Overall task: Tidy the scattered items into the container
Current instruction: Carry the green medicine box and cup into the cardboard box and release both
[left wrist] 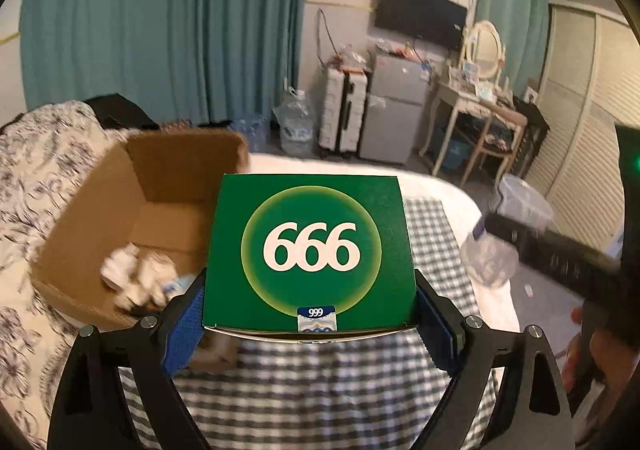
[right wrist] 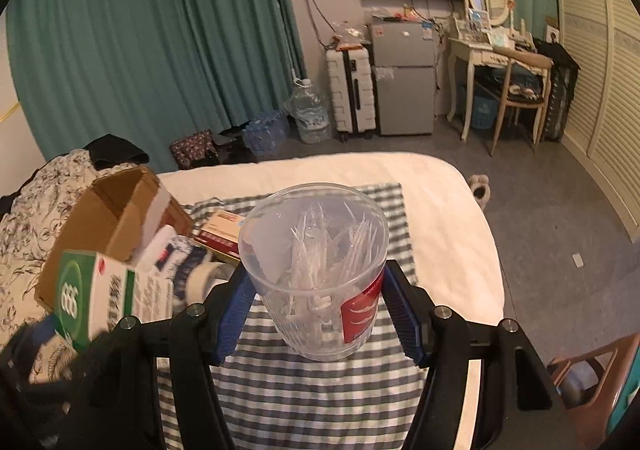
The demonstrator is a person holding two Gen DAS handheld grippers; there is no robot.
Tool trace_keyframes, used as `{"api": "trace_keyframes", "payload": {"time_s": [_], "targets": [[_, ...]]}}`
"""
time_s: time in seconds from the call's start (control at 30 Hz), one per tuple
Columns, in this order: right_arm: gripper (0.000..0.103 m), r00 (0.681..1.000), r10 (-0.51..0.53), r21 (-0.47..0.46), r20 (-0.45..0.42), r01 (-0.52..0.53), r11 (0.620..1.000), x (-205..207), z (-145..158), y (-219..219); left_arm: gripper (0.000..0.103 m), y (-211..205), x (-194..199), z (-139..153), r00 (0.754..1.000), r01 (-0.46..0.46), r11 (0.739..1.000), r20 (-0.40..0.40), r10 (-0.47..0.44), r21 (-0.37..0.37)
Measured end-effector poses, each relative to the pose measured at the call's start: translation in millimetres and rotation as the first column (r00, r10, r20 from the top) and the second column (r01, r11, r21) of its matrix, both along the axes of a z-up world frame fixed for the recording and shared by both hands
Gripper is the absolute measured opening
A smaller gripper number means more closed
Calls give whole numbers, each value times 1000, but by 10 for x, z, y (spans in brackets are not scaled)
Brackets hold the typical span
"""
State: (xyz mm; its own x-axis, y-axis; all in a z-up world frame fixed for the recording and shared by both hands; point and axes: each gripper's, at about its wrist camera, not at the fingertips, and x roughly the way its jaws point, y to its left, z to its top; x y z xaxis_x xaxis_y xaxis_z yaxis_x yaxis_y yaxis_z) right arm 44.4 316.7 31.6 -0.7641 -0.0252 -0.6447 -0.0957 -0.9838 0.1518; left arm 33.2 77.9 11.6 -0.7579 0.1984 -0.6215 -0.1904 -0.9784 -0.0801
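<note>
You are mid-carry: your left gripper (left wrist: 310, 314) pinches the green box (left wrist: 310, 250) by its side faces, aloft above the checked cloth (left wrist: 320, 378), printed face up and long axis running away from you. Your right gripper (right wrist: 320, 310) clamps the clear tub (right wrist: 316, 270) (toothpicks, apparently) upright, mouth up. The cardboard box (left wrist: 132, 189) sits at the bed's left edge; next, I judge, swing left, then lower and release inside.

Green box (left wrist: 310, 254) top: large white "666"; small blue seal tab at its near edge: "999".
</note>
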Motion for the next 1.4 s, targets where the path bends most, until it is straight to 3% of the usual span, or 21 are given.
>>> {"api": "trace_keyframes", "payload": {"time_s": [0.17, 0.33, 0.47, 0.73, 1.13, 1.4], "targets": [[63, 999, 42, 33, -26, -42, 999, 32, 132, -293, 93, -276, -86, 253, 998, -6, 1000, -58, 6, 1], [63, 995, 95, 33, -38, -93, 995, 31, 254, -619, 93, -706, -231, 359, 996, -56, 998, -62, 58, 32], [63, 990, 137, 31, -38, -136, 990, -14, 354, -902, 93, -1100, -369, 316, 994, -101, 991, -28, 104, 84], [63, 972, 233, 43, -42, -231, 972, -21, 484, -1520, 93, -1640, -459, 212, 990, -141, 985, 0, 142, 100], [61, 945, 324, 143, -39, -316, 938, -162, 395, -2262, 93, -1900, -635, -18, 985, -150, 980, 102, 137, 133], [61, 928, 367, 96, -69, -360, 928, -316, 351, -2409, 93, -1911, -741, -124, 973, -205, 974, 131, 191, 98]]}}
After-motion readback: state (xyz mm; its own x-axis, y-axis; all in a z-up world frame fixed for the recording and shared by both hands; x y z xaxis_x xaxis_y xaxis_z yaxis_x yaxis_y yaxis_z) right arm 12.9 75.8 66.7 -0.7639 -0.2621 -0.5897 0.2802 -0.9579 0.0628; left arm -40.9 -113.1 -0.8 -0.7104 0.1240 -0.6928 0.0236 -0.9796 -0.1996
